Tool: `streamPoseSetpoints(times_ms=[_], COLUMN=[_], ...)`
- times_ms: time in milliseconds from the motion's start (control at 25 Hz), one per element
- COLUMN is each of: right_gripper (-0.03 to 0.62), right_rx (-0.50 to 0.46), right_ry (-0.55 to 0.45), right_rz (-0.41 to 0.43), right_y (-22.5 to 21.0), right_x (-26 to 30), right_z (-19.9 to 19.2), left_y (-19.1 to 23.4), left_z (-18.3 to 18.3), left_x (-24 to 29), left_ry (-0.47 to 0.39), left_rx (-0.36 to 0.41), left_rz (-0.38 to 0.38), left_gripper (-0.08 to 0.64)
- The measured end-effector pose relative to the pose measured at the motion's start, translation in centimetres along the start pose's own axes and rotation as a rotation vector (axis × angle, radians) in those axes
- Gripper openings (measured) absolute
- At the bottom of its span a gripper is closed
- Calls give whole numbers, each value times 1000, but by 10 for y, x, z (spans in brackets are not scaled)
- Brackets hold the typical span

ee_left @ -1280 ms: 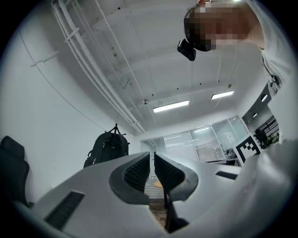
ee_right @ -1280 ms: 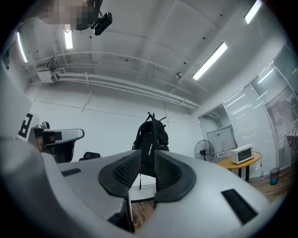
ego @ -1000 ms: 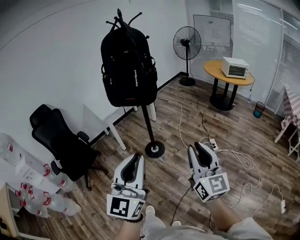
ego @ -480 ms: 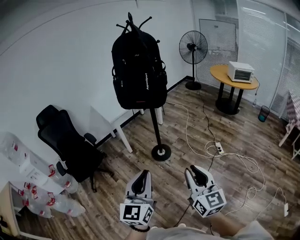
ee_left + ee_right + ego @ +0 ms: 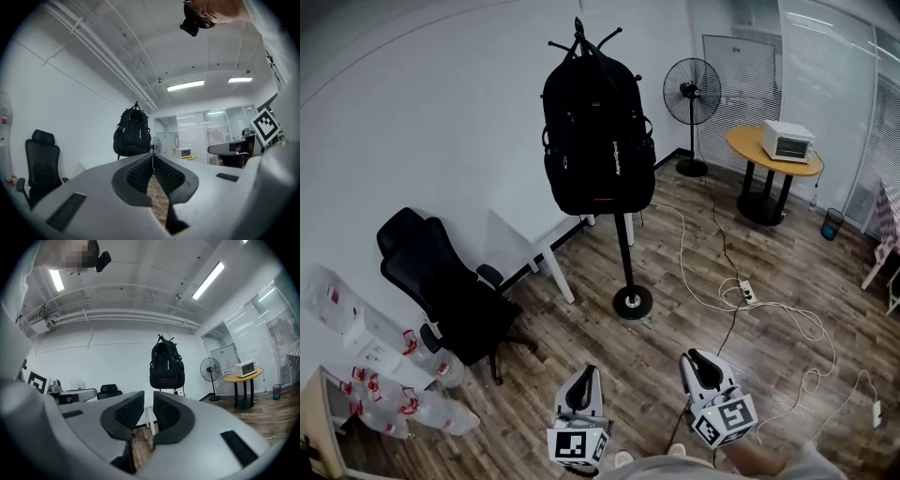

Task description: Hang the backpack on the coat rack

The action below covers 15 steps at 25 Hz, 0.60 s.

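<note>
Head view first: the backpack (image 5: 598,136) hangs by its top loop from a hook at the crown of the coat rack (image 5: 624,253), its body clear of the floor and lying against the pole. That looks like the job done. The left gripper (image 5: 584,377) and right gripper (image 5: 697,360) sit low at the bottom edge, well apart from the rack, both carrying nothing, which reads as a retreat with the load delivered. Against the frame a second ago, both grippers are lower and nearer the person, and the rack stands further off and more to the right. The backpack keeps the same hang on its hook.

Over to the left gripper view: the pads meet at the tips, clenched on nothing, and they have just been closing. The backpack shows far ahead, above the jaws, on its rack.

Right gripper view now: the pads stand a narrow slit apart, released, with only wall and floor showing through the gap. The backpack hangs straight ahead in the distance, a fan (image 5: 210,367) to its right.
</note>
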State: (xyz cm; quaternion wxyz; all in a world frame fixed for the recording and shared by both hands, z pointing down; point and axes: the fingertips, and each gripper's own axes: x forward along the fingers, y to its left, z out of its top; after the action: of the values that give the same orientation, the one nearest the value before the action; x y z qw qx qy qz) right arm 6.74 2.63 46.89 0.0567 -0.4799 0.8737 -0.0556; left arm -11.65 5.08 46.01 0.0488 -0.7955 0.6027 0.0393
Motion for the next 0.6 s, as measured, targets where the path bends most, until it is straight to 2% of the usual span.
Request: streamPoseSetpoints(times_ms=[240, 600], right_gripper=[66, 35], right_rx=[4, -32], right_ry=[0, -22], right_rz=[-18, -62], right_y=[4, 7], right_x=[0, -9], right_z=[-8, 4], left_y=[30, 32], left_z=[-12, -5], left_x=[-23, -25], left_ry=[21, 2], left_rx=[-6, 11], left_rz=[46, 19], left_gripper=[15, 15])
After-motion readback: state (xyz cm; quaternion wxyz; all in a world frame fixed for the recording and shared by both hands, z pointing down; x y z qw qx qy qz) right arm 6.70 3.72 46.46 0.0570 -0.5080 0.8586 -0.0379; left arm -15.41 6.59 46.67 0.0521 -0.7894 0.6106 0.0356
